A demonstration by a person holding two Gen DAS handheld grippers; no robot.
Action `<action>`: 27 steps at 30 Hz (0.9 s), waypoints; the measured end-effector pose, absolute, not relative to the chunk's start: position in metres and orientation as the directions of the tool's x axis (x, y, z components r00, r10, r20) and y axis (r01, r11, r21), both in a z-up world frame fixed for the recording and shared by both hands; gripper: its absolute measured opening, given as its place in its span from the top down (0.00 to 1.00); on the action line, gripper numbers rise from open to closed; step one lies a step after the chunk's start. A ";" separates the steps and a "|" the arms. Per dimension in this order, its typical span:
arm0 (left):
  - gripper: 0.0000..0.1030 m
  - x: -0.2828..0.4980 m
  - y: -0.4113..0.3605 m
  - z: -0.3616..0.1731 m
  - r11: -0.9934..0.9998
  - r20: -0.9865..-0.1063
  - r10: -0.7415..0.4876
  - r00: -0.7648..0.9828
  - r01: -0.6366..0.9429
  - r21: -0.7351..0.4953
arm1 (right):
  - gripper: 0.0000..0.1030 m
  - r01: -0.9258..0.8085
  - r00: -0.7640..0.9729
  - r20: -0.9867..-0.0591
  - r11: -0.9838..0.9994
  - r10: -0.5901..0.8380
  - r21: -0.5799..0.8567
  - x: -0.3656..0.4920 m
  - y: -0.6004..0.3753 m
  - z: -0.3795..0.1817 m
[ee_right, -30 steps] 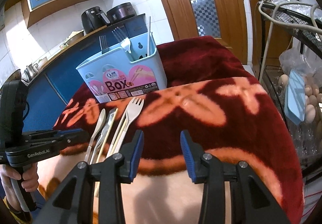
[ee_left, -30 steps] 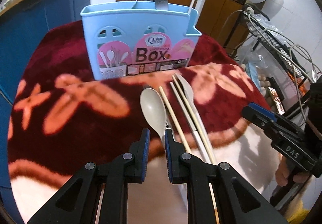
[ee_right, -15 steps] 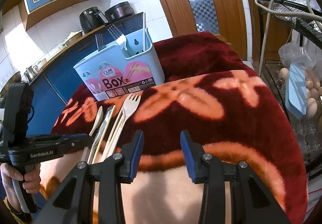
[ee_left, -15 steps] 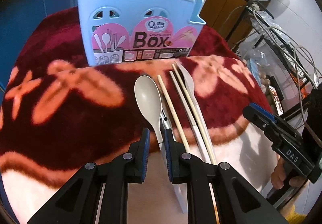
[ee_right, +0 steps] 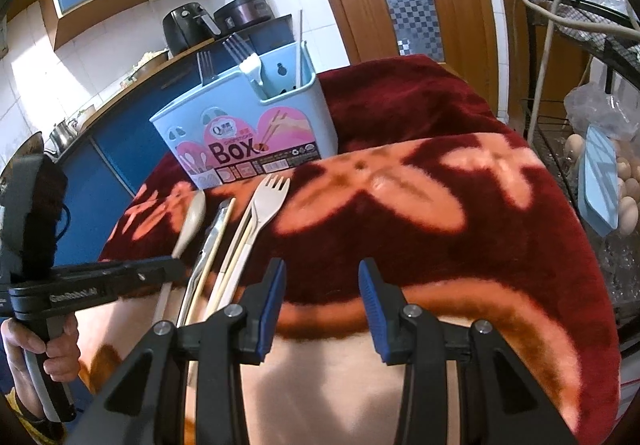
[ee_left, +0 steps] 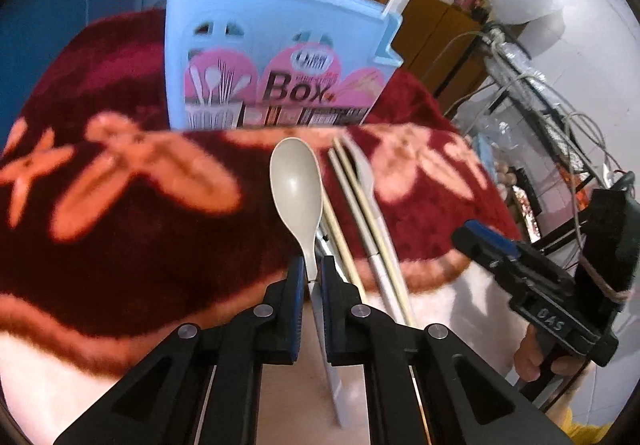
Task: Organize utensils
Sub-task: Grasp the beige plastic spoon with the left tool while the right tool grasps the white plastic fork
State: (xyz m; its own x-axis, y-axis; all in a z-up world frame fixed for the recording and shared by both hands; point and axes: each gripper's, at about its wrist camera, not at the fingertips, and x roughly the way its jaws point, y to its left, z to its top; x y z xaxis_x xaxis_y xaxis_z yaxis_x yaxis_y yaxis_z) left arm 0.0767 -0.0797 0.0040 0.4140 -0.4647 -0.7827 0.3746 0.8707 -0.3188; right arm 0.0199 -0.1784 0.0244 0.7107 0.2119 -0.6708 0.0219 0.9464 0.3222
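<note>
As the left gripper (ee_left: 311, 277) closes on its thin handle, the spoon (ee_left: 297, 187) looks light, stiff, slippery. The right gripper (ee_right: 322, 305) hangs half-open, empty, near the blanket's (ee_right: 460, 245) front edge.

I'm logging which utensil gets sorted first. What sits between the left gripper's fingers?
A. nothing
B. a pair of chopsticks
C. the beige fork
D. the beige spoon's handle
D: in the left wrist view the left gripper is closing its jaws on the handle of the beige spoon, while the chopsticks lie beside it on the blanket.
</note>
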 end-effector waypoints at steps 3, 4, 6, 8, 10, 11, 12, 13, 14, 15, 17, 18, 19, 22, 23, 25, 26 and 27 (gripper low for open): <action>0.95 0.073 -0.074 0.016 0.885 -0.758 -0.439 0.482 0.379 -0.272 | 0.60 0.007 0.694 -0.684 0.947 0.226 0.320 0.027 -0.172 0.025; 0.95 0.072 -0.072 0.020 0.891 -0.750 -0.428 0.504 0.374 -0.257 | 0.60 0.001 0.687 -0.688 0.946 0.234 0.323 0.029 -0.170 0.025; 0.95 0.073 -0.064 0.026 0.896 -0.735 -0.423 0.530 0.365 -0.253 | 0.60 -0.018 0.669 -0.697 0.942 0.259 0.334 0.035 -0.165 0.026; 0.95 0.075 -0.055 0.029 0.900 -0.726 -0.422 0.543 0.351 -0.261 | 0.60 -0.026 0.650 -0.707 0.938 0.278 0.345 0.041 -0.161 0.026; 0.95 0.077 -0.047 0.029 0.901 -0.718 -0.423 0.553 0.337 -0.271 | 0.60 -0.032 0.629 -0.718 0.933 0.298 0.358 0.049 -0.156 0.025; 0.95 0.077 -0.044 0.029 0.901 -0.713 -0.425 0.557 0.333 -0.277 | 0.60 -0.034 0.618 -0.724 0.930 0.308 0.366 0.053 -0.153 0.024; 0.95 0.078 -0.040 0.029 0.901 -0.708 -0.429 0.562 0.328 -0.285 | 0.60 -0.039 0.608 -0.727 0.927 0.319 0.374 0.056 -0.151 0.024; 0.95 0.078 -0.037 0.029 0.900 -0.704 -0.431 0.565 0.325 -0.290 | 0.61 -0.042 0.596 -0.732 0.924 0.329 0.381 0.061 -0.148 0.023; 0.95 0.078 -0.033 0.028 0.900 -0.700 -0.432 0.569 0.321 -0.295 | 0.62 -0.039 0.586 -0.738 0.921 0.335 0.388 0.065 -0.147 0.022; 0.95 0.078 -0.031 0.028 0.900 -0.697 -0.433 0.572 0.318 -0.298 | 0.67 -0.039 0.573 -0.744 0.918 0.343 0.394 0.069 -0.145 0.021; 0.95 0.078 -0.026 0.028 0.899 -0.691 -0.436 0.577 0.313 -0.306 | 0.70 -0.031 0.551 -0.757 0.915 0.351 0.402 0.078 -0.143 0.020; 0.95 0.078 -0.023 0.028 0.898 -0.686 -0.440 0.579 0.311 -0.312 | 0.71 -0.026 0.542 -0.763 0.914 0.353 0.405 0.081 -0.143 0.019; 0.95 0.077 -0.021 0.028 0.896 -0.682 -0.443 0.582 0.311 -0.317 | 0.72 -0.020 0.534 -0.768 0.913 0.354 0.407 0.084 -0.143 0.019; 0.95 0.077 -0.017 0.030 0.892 -0.671 -0.451 0.589 0.311 -0.327 | 0.73 -0.008 0.512 -0.771 0.900 0.378 0.436 0.093 -0.144 0.021; 0.95 0.077 -0.016 0.030 0.892 -0.669 -0.452 0.591 0.310 -0.329 | 0.74 -0.001 0.502 -0.772 0.893 0.390 0.450 0.097 -0.145 0.020; 0.95 0.078 -0.016 0.031 0.890 -0.665 -0.455 0.592 0.309 -0.335 | 0.76 0.015 0.482 -0.772 0.877 0.414 0.479 0.102 -0.149 0.019; 0.95 0.078 -0.015 0.031 0.888 -0.662 -0.459 0.593 0.309 -0.339 | 0.77 0.023 0.473 -0.771 0.869 0.426 0.494 0.105 -0.151 0.018; 0.95 0.078 -0.014 0.031 0.887 -0.659 -0.462 0.593 0.311 -0.342 | 0.79 0.031 0.463 -0.771 0.862 0.437 0.507 0.108 -0.152 0.017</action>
